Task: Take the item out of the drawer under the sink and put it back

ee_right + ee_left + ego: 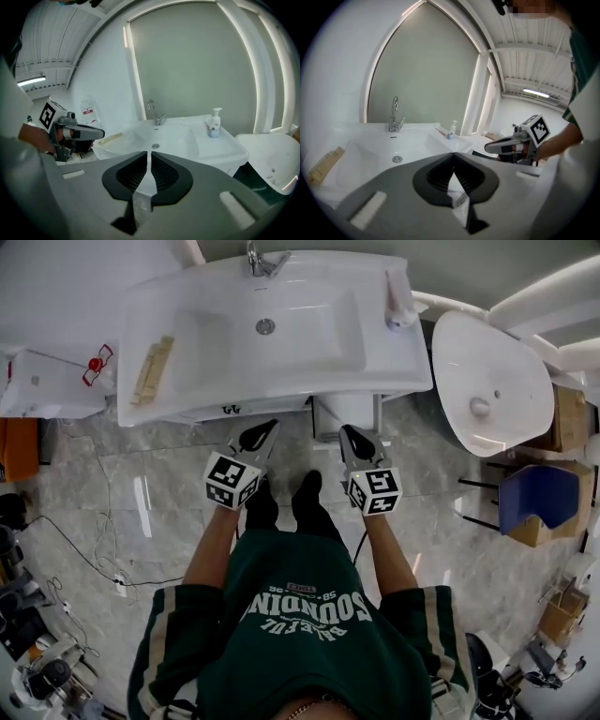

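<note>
I hold both grippers side by side before the glossy white ceramic sink [309,371], aimed toward the drawer [246,410] tucked under its rounded rim, since the work starts there. My left gripper [262,432] is clenched, its ribbed black pads meeting on nothing. My right gripper [352,435] stands a crack apart, also empty. The item is hidden; I judge it lies inside the drawer, ahead of and below both tips.

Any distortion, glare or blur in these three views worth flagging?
Head view: sharp and evenly lit, with white glare streaks on the glossy floor. Left gripper view: strong fisheye bending, black corners, a mosaic patch at the top edge, the left hand-held gripper slightly soft up close. Right gripper view: same fisheye and dark rim; the sink looks crisp.
</note>
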The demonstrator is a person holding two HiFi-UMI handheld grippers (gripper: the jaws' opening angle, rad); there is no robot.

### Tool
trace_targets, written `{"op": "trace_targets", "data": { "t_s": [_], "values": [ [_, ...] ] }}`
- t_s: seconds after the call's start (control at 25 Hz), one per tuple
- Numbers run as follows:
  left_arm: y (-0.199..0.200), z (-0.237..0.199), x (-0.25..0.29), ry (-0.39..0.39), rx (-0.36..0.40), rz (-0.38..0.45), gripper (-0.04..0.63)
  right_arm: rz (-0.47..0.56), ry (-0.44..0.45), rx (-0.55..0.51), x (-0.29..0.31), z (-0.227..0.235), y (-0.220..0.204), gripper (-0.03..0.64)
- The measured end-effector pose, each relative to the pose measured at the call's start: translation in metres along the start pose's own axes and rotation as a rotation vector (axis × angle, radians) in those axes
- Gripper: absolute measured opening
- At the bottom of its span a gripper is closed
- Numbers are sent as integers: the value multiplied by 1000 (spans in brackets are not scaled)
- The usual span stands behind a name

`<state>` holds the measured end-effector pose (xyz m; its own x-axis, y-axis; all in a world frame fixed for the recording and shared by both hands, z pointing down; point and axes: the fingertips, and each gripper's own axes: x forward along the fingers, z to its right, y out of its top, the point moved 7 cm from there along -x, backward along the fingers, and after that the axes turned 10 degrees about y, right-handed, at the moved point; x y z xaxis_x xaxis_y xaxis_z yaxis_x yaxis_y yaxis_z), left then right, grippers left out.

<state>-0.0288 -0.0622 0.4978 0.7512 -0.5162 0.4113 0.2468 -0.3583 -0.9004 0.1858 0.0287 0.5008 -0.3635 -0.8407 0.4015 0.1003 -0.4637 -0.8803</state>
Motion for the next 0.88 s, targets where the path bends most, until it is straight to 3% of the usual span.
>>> {"op": "trace_targets", "data": {
  "t_s": [0.16, 0.36, 0.88],
  "values": [
    [-12, 6, 5, 1, -6, -27, 51, -107, 33, -20, 11, 19, -25, 37],
    [-29, 9, 10, 22, -14, -68, 51, -272, 63, -118, 36, 45, -63, 105],
    [-79, 8, 20, 102, -71, -131, 51, -582, 147, -193, 113, 107, -168, 109]
  ]
}}
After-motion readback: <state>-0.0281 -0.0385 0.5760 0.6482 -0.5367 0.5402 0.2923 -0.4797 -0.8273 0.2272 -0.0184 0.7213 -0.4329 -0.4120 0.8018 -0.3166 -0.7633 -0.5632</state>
